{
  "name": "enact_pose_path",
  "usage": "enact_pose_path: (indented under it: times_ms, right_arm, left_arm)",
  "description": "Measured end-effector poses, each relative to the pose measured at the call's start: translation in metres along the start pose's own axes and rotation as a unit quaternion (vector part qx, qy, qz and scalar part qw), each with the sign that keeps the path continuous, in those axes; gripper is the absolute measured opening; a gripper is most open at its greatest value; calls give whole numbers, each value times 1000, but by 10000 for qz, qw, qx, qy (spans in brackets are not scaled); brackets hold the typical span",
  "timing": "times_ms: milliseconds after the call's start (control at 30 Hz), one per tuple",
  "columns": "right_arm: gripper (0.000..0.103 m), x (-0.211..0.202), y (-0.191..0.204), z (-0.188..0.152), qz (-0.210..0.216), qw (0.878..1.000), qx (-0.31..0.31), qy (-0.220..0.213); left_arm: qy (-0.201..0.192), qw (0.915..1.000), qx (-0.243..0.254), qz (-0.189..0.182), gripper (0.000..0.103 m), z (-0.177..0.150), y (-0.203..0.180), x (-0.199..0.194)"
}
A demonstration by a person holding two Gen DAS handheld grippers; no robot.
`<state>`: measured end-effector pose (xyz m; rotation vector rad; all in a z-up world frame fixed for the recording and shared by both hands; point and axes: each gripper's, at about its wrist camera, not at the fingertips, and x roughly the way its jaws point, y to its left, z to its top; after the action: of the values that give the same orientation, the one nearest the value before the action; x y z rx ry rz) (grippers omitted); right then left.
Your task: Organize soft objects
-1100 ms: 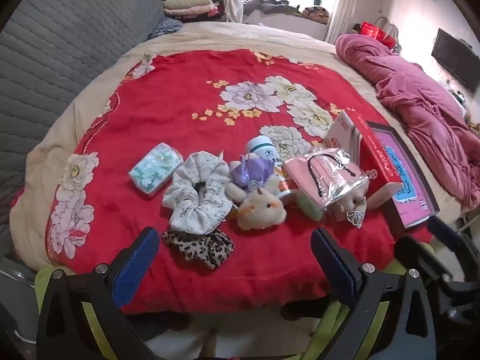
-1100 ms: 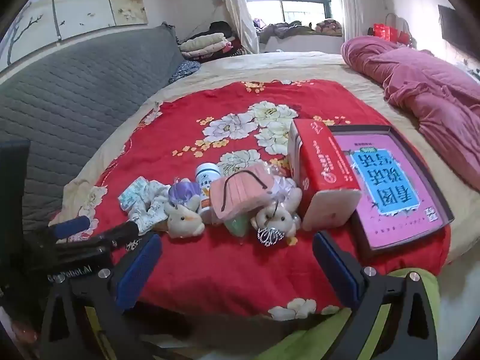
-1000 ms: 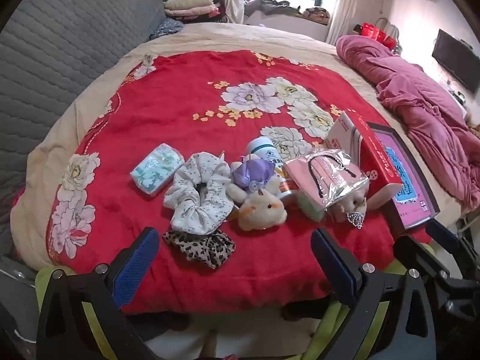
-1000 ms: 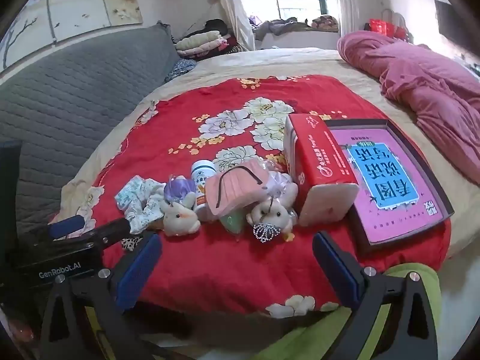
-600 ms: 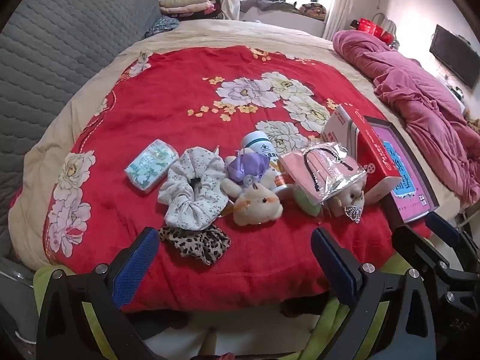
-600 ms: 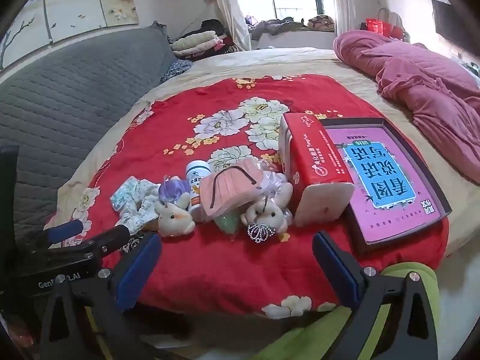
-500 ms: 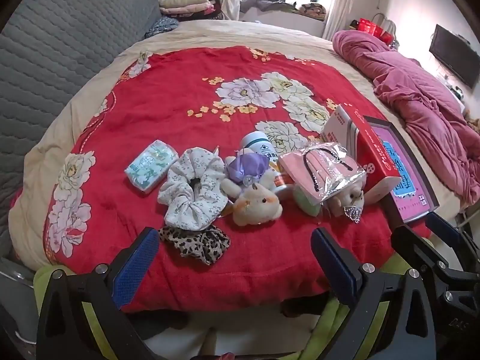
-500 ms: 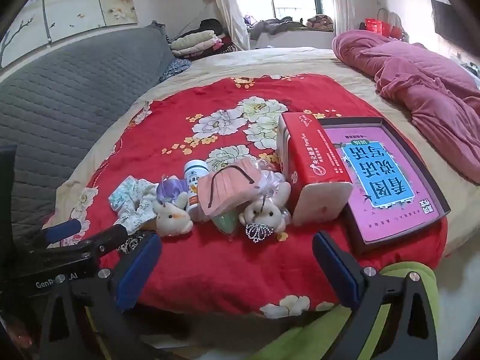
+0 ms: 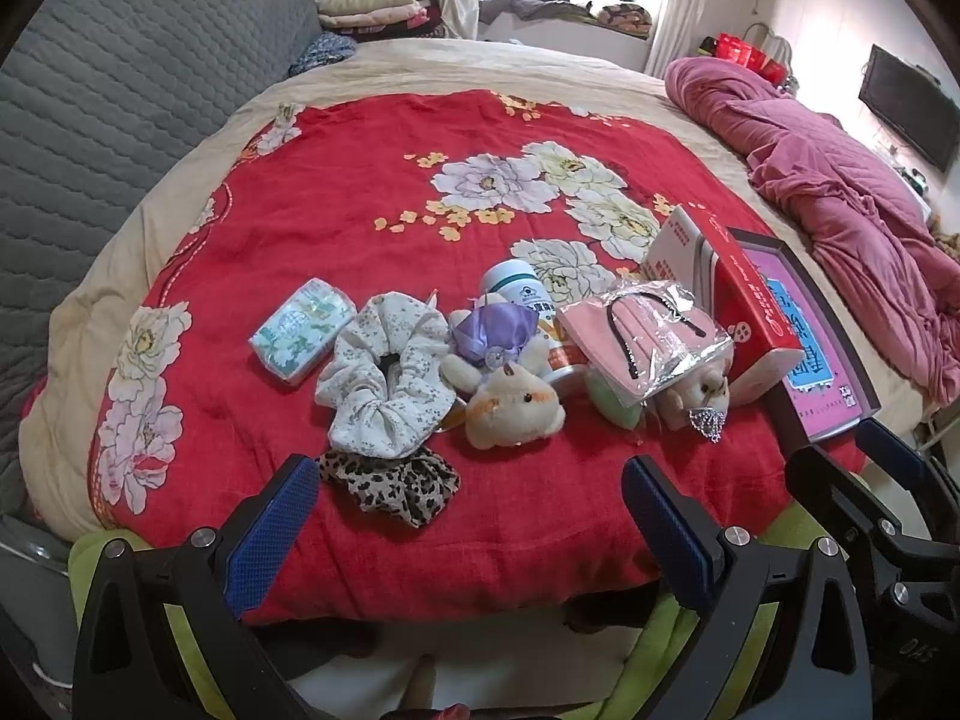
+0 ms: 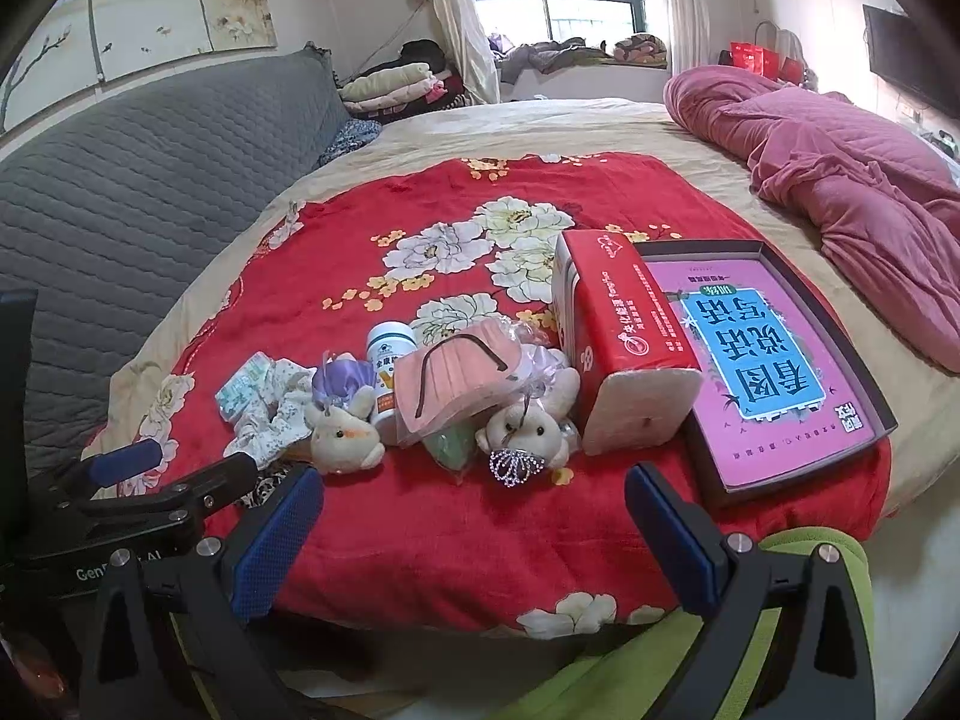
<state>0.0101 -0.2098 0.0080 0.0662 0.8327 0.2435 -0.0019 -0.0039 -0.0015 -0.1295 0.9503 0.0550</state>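
On the red floral blanket (image 9: pixel 336 228) lie a white flowered scrunchie (image 9: pixel 384 381), a leopard scrunchie (image 9: pixel 390 483), a tissue pack (image 9: pixel 303 330), a cream plush toy (image 9: pixel 513 402) with a purple bow, a bagged pink mask (image 9: pixel 645 333) and a small bear (image 10: pixel 528 423) with a tiara charm. My left gripper (image 9: pixel 468 525) hovers open over the blanket's near edge, just short of the leopard scrunchie. My right gripper (image 10: pixel 474 528) is open too, nearer than the bear. Both hold nothing.
A white bottle (image 10: pixel 390 366) stands behind the toys. A red box (image 10: pixel 618 324) lies beside a dark tray holding a pink book (image 10: pixel 774 360). A crumpled pink quilt (image 10: pixel 840 168) is at the far right, a grey padded headboard (image 10: pixel 120 180) on the left.
Both views have shifted slightly, the objects sitting a little further left in the right wrist view. Nothing on the blanket has moved and both grippers stay open.
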Motion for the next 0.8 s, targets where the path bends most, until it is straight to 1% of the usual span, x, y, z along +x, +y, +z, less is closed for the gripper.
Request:
enact_pose_path:
  times_ms: [800]
  right_arm:
    - [101,-3,4,1,-28,10000,-64,-2]
  left_arm:
    - [12,10000,51,37,101,-1,-4,-1]
